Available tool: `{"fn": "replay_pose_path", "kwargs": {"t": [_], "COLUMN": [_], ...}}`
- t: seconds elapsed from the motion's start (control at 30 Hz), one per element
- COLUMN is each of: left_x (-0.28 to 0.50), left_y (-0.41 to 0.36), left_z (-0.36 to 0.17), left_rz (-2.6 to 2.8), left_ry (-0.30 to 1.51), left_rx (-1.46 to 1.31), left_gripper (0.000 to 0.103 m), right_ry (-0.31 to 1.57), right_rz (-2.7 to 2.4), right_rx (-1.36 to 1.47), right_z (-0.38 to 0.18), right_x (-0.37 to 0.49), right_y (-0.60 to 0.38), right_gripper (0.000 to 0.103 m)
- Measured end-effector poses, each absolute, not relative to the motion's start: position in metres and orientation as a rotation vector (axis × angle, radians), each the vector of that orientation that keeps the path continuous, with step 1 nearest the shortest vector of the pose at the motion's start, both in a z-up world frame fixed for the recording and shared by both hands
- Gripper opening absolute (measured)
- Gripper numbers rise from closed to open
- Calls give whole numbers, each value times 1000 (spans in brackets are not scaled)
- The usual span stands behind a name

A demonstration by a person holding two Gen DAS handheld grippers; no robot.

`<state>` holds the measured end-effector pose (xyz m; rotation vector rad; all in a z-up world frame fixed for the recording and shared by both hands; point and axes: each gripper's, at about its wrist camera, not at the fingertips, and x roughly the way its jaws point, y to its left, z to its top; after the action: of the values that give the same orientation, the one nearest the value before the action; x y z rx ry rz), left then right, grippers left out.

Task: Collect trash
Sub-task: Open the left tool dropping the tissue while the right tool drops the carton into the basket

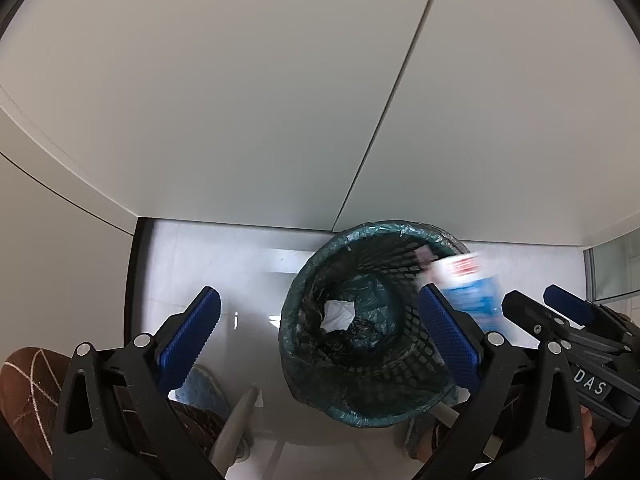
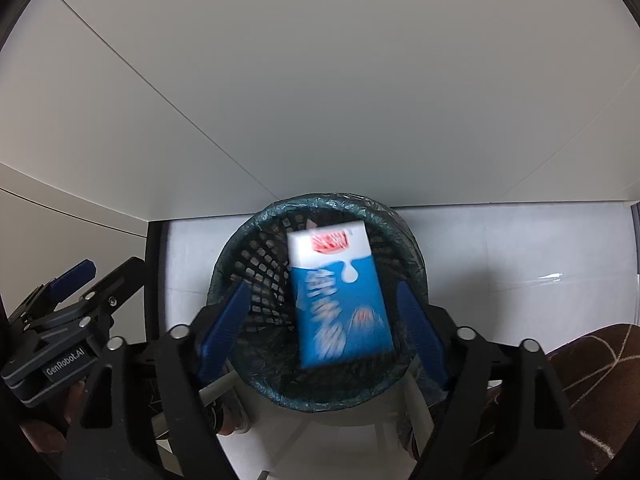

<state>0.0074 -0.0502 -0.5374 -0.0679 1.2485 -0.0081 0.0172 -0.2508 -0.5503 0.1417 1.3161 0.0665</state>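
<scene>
The right gripper [image 2: 324,328] points down over a black mesh bin [image 2: 256,264] with a green bag. Its blue fingers [image 2: 224,328] stand wide apart. A blue and white milk carton [image 2: 340,300] sits between them, blurry, touching neither one, above the bin's mouth. The left gripper [image 1: 320,344] is beside it, wide and empty. A white crumpled paper [image 1: 338,314] lies at the bottom of the bin. A white wall [image 2: 320,100] stands right behind.

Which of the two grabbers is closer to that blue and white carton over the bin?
The right. The carton hangs blurred between the right gripper's open pads, touching neither, above the bin. The left gripper, also open, is off to one side with the carton beyond its pad.
</scene>
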Motion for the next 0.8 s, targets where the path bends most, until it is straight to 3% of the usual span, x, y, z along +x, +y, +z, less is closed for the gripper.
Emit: {"fn": "replay_pose_path", "kwargs": {"t": [0.4, 0.8], "left_x": [3, -22], "left_y": [-45, -17], "left_z": [-509, -406], "left_rz": [-32, -5], "left_ry": [1214, 1097], "left_rx": [-58, -106], "left_gripper": [97, 97], "right_ry": [1194, 979], "right_rz": [-5, 9], "right_rx": [91, 53], "right_z": [-511, -392], "right_x": [5, -20], "right_y": [-254, -262], "right_gripper": [93, 93]}}
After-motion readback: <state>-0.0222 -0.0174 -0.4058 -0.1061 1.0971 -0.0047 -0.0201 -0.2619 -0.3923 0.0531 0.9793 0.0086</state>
